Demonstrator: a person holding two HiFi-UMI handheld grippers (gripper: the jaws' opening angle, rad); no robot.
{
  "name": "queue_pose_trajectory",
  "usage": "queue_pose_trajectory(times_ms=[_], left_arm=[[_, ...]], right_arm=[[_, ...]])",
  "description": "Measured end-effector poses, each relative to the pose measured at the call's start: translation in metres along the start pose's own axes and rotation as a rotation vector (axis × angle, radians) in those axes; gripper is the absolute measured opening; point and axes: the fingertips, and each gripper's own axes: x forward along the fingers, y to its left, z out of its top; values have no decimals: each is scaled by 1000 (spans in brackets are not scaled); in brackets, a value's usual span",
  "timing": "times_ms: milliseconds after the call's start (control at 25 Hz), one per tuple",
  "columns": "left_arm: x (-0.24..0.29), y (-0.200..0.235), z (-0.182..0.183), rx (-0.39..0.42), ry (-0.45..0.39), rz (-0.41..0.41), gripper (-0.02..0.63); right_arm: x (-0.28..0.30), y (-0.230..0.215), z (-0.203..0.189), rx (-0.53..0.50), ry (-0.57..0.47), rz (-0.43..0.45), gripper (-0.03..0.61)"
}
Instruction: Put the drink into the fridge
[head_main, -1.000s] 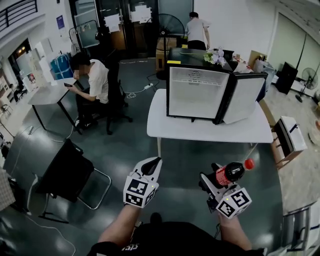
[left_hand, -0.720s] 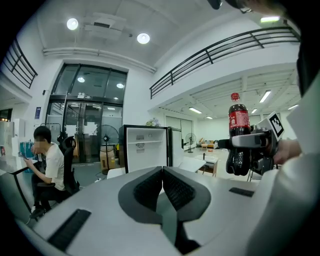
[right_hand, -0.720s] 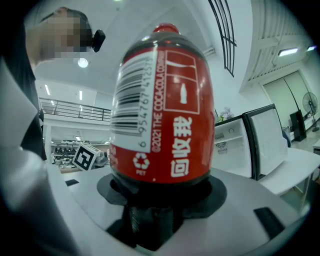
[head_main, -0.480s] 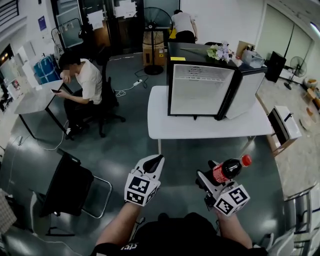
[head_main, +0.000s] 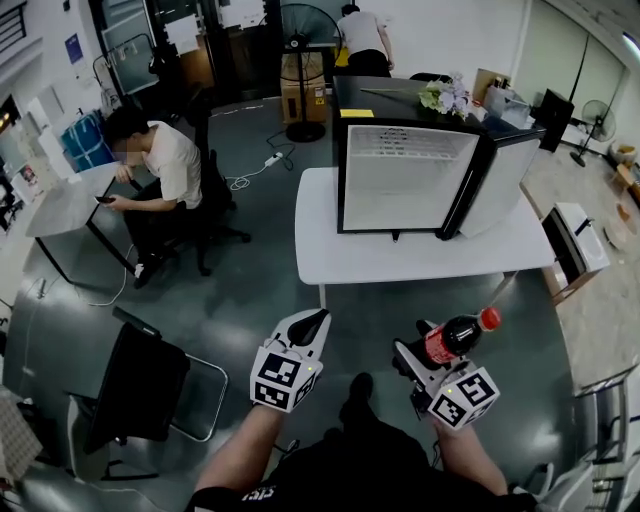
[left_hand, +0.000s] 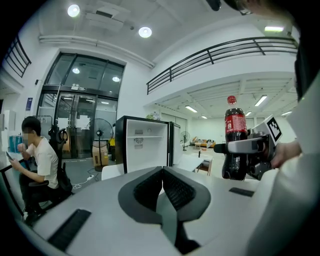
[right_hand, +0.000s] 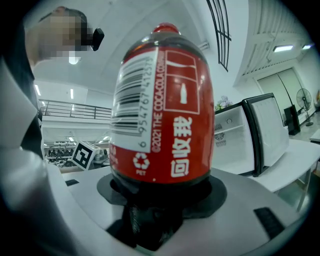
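My right gripper (head_main: 425, 358) is shut on a cola bottle (head_main: 455, 338) with a red label and red cap, held low at the right of the head view. The same bottle (right_hand: 160, 110) fills the right gripper view, and in the left gripper view the bottle (left_hand: 235, 137) stands at the right. A small fridge (head_main: 405, 170) with its door swung open sits on a white table (head_main: 400, 255) ahead, its white inside facing me. My left gripper (head_main: 305, 330) is shut with nothing in it, beside the right one; its pads (left_hand: 162, 187) meet in its own view, the fridge (left_hand: 145, 145) beyond.
A person (head_main: 165, 175) sits at a desk (head_main: 65, 205) to the left. A black chair (head_main: 145, 385) stands near my left side. Another person (head_main: 360, 40) stands behind the fridge near a floor fan (head_main: 305, 25). A white box (head_main: 580, 240) lies right of the table.
The fridge and table have drawn slightly nearer and shifted in view as I walk. Both grippers hold their pose, and the bottle stays gripped.
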Motion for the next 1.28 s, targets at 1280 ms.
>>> queue_pose_trajectory(times_ms=[1280], left_arm=[[284, 92, 59, 59, 56, -152, 17]], right_arm=[[152, -238, 32, -17, 22, -140, 268]])
